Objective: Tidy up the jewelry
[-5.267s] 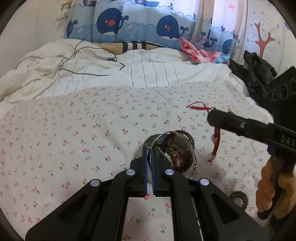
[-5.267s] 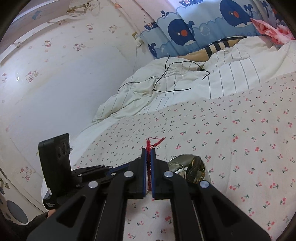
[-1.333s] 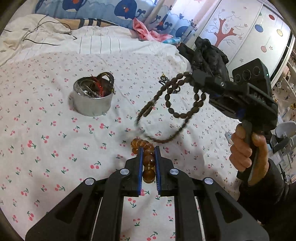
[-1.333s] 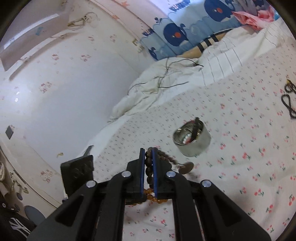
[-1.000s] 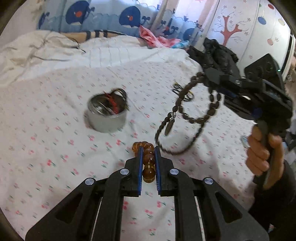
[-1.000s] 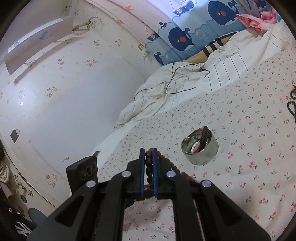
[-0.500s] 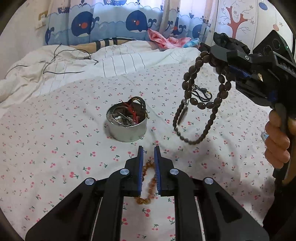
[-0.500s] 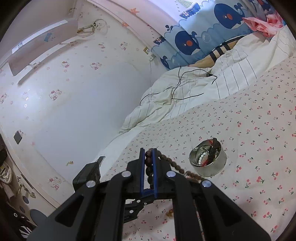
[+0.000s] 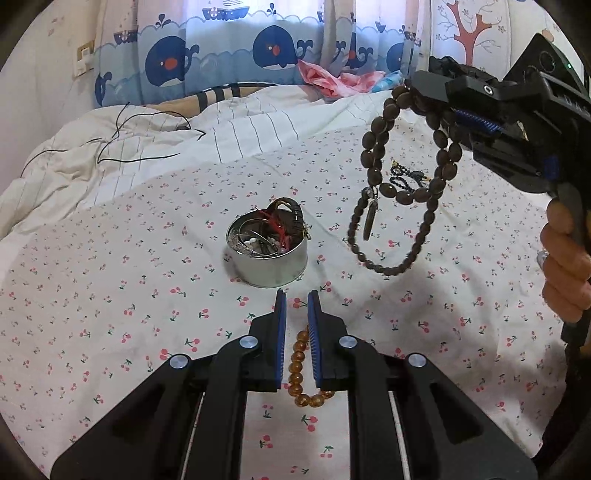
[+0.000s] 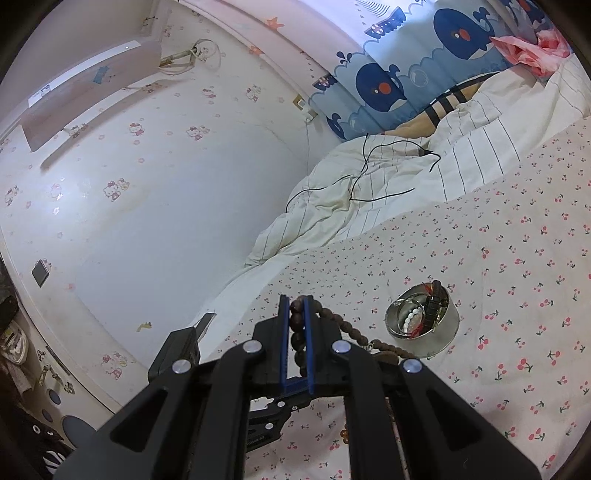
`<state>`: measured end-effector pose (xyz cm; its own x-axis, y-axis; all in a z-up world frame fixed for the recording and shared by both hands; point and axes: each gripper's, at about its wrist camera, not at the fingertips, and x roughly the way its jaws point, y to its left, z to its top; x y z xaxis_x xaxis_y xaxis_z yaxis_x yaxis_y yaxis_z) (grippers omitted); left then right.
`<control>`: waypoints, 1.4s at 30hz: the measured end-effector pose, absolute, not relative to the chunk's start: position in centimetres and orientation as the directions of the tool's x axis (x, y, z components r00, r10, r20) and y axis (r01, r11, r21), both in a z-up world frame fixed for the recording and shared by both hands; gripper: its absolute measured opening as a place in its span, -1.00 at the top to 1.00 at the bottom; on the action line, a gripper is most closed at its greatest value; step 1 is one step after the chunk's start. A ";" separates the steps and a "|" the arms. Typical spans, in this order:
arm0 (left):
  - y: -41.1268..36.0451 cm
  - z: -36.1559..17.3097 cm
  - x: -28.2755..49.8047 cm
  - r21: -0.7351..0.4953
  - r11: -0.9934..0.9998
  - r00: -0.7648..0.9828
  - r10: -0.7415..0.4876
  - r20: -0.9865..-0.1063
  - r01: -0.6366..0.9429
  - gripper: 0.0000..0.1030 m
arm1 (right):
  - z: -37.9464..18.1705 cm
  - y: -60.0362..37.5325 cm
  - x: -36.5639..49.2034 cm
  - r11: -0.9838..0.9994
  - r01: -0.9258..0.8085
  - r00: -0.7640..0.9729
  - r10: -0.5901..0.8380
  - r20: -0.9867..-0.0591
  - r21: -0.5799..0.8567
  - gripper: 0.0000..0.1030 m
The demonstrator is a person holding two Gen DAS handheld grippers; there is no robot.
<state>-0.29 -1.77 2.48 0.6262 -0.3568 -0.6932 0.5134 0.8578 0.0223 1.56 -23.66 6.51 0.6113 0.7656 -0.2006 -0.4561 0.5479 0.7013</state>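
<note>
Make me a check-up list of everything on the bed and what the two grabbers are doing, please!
Surface: cherry-print sheet on a bed, lightly wrinkled.
Job's things: metal tin upright, already holding a red cord, pearls and a dark band; brown bead necklace hanging in the air; amber bead bracelet lying on the sheet; small black bead chain lying farther back.
Clutter: pink cloth by the curtain; striped duvet bunched behind.
Grippers: left gripper open, above the amber bracelet, not holding it; right gripper shut on the brown necklace.
Cables: thin black cable on the duvet.
Surroundings: whale curtain, tree-painted wardrobe.
</note>
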 end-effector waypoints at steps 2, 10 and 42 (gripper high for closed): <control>-1.7 2.2 -0.2 0.007 0.856 0.615 -0.365 -0.699 0.517 0.78 | 6.4 -23.7 1.5 0.552 -0.452 0.611 0.764 -0.207 0.701 0.83; -0.2 -2.7 2.4 -0.249 0.835 0.439 -0.484 -0.757 0.490 -0.41 | 1.2 -23.7 1.8 0.645 -0.331 0.580 0.715 -0.390 0.688 0.83; -2.0 -6.1 1.4 -0.202 0.833 0.371 -0.429 -0.824 0.516 0.63 | -7.1 -17.6 1.7 0.947 -0.291 0.478 0.264 -0.838 0.133 0.53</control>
